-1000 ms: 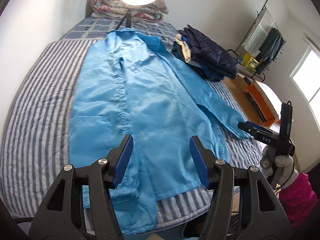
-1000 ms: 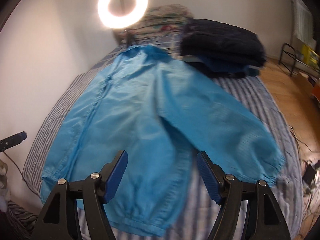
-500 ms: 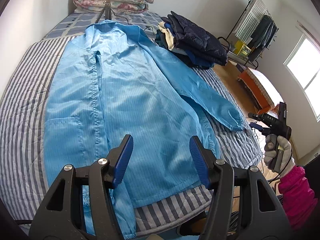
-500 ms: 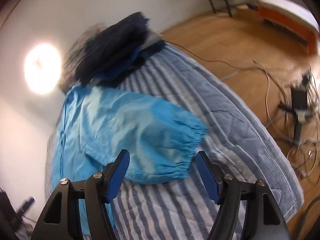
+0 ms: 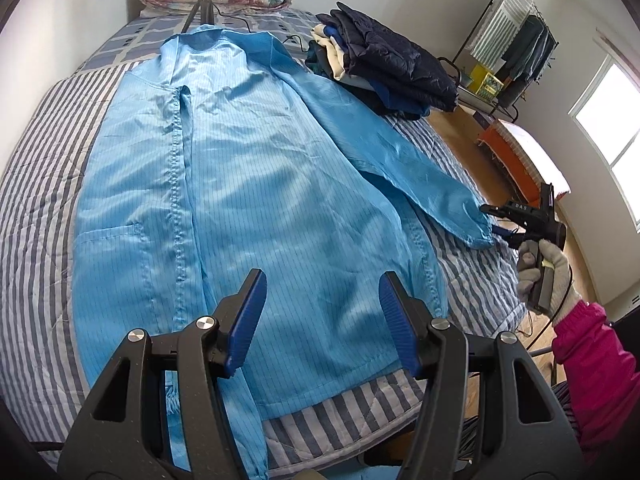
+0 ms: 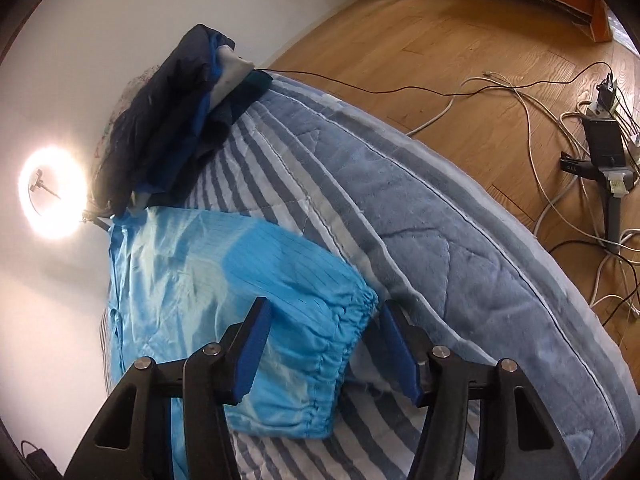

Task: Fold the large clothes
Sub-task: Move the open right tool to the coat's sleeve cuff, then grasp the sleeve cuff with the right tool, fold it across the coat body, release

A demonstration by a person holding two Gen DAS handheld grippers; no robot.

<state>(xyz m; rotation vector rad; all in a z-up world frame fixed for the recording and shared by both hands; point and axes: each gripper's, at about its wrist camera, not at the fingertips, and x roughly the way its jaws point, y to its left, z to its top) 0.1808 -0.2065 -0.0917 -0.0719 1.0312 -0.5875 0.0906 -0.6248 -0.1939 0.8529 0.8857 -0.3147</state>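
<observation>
A striped bed fills most of the left wrist view, and a light blue coat lies spread flat on it, collar toward twelve o'clock and hem toward six. One sleeve runs out from the coat toward four o'clock, its gathered cuff resting on the bedcover near the edge of the bed.

At one o'clock from the coat sits a pile of dark folded clothes, just beside the coat's shoulder. A ring light glows at the head of the bed, at nine o'clock in the right wrist view.

The left gripper hangs above the lower part of the coat at six o'clock, jaws spread wide with nothing between them. The right gripper, held in a gloved right hand at three o'clock in the left wrist view, is at the cuff; its jaws are wide apart with the cuff lying between them, not pinched.

Cables trail over the wooden floor at two o'clock.
</observation>
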